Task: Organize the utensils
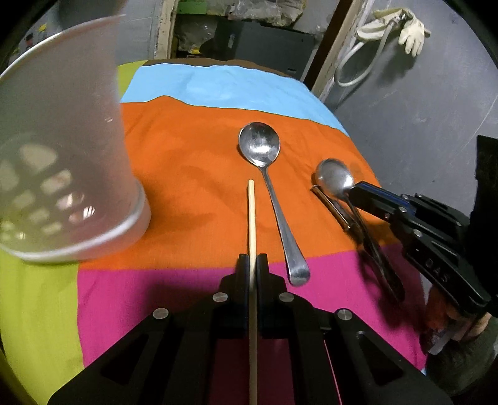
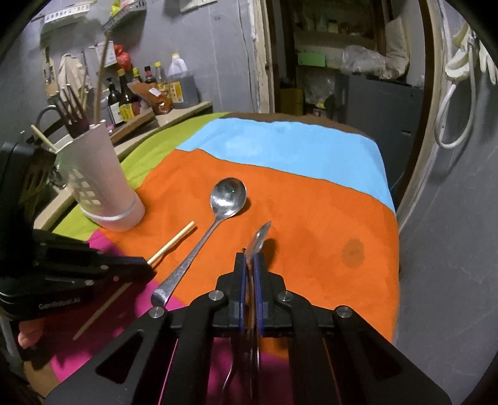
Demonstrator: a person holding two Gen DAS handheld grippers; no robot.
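Observation:
My left gripper (image 1: 252, 260) is shut on a wooden chopstick (image 1: 251, 218) that points forward over the striped cloth; it shows in the right wrist view (image 2: 172, 241). My right gripper (image 2: 249, 261) is shut on a small steel spoon (image 2: 258, 238), seen edge-on; in the left wrist view the small spoon (image 1: 335, 179) is lifted at the right. A large steel spoon (image 1: 264, 174) lies on the orange stripe between the grippers, also in the right wrist view (image 2: 214, 215). A white perforated utensil holder (image 1: 62, 155) stands at the left and holds forks and a chopstick (image 2: 96, 174).
The table has a cloth with blue, orange, pink and green stripes (image 2: 311, 199). Its right edge (image 2: 395, 224) drops to a grey floor. Bottles (image 2: 149, 90) stand on a counter behind the holder. A hose and gloves (image 1: 395, 28) hang on the far wall.

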